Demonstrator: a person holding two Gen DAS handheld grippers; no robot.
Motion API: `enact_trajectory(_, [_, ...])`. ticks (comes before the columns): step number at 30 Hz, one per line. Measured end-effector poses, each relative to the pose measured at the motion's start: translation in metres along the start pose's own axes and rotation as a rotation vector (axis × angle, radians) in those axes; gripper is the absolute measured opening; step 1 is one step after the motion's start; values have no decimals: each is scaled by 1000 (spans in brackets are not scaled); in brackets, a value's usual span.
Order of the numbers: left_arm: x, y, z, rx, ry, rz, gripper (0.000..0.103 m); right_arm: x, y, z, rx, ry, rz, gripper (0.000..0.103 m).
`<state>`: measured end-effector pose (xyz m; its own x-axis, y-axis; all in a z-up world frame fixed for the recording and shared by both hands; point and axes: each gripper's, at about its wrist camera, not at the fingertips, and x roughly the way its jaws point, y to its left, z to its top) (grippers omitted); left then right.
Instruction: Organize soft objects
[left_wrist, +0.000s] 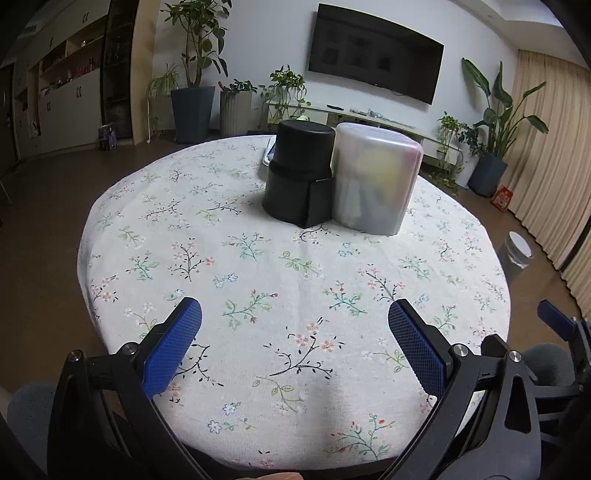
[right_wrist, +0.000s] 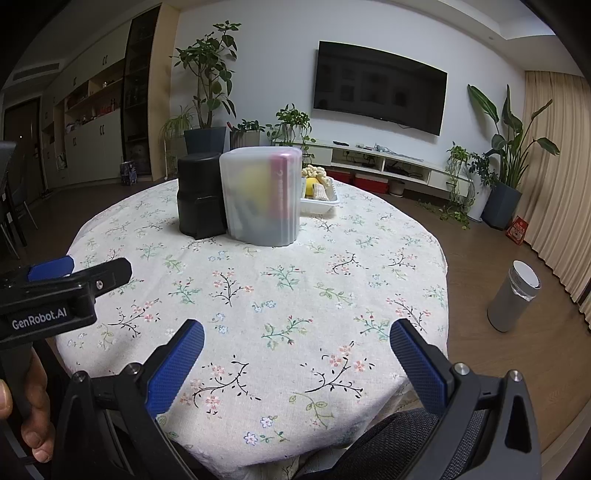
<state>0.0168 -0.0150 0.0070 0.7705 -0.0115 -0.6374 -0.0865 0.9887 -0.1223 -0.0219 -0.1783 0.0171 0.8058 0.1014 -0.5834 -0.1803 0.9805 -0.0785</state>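
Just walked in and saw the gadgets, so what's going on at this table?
A person holds two grippers, the left gripper and right gripper, both open and empty above the floral tablecloth. Nothing is handled yet. A black container, a frosted plastic container and a white tray sit at the far side.

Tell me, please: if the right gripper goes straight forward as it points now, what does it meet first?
Probably the translucent container. The right gripper is open above bare tablecloth, nothing nearer in line; the black container stands slightly left. Depth is uncertain.
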Motion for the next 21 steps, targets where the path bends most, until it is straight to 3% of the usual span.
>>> enact_trajectory(21, [0,-2,-1,30,-16,38,103,8,-7,5,30,22,-58,103])
